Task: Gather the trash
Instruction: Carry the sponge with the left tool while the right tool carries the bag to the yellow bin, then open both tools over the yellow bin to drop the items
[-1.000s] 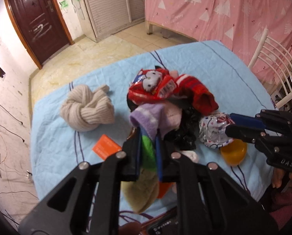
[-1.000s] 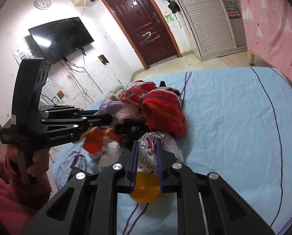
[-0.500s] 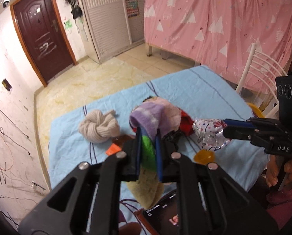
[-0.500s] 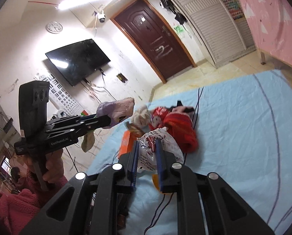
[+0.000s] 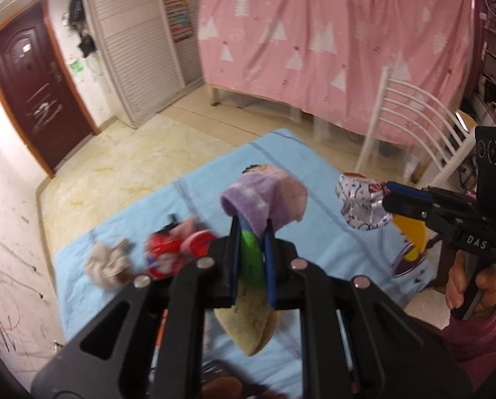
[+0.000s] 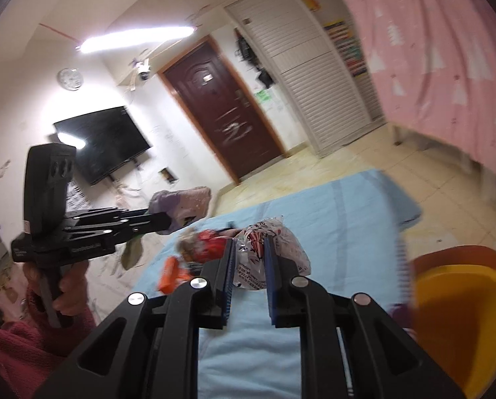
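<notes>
My left gripper (image 5: 251, 232) is shut on a purple, pink and green sock (image 5: 264, 196) and holds it high above the blue bedsheet (image 5: 314, 173); the sock's beige end hangs below the fingers. My right gripper (image 6: 249, 249) is shut on a crinkled white printed wrapper (image 6: 271, 242), also lifted. The wrapper shows in the left wrist view (image 5: 360, 199), the sock in the right wrist view (image 6: 181, 202).
On the sheet lie a red cartoon-print item (image 5: 178, 249), a beige knotted cloth (image 5: 106, 264) and an orange packet (image 6: 169, 272). A yellow bin (image 6: 460, 326) stands at the right. A white chair (image 5: 410, 123) and a pink curtain (image 5: 331, 40) are behind.
Both grippers have risen well above the bed with the sock and the wrapper. The pile on the sheet now looks smaller and farther. The yellow bin has come into the right wrist view.
</notes>
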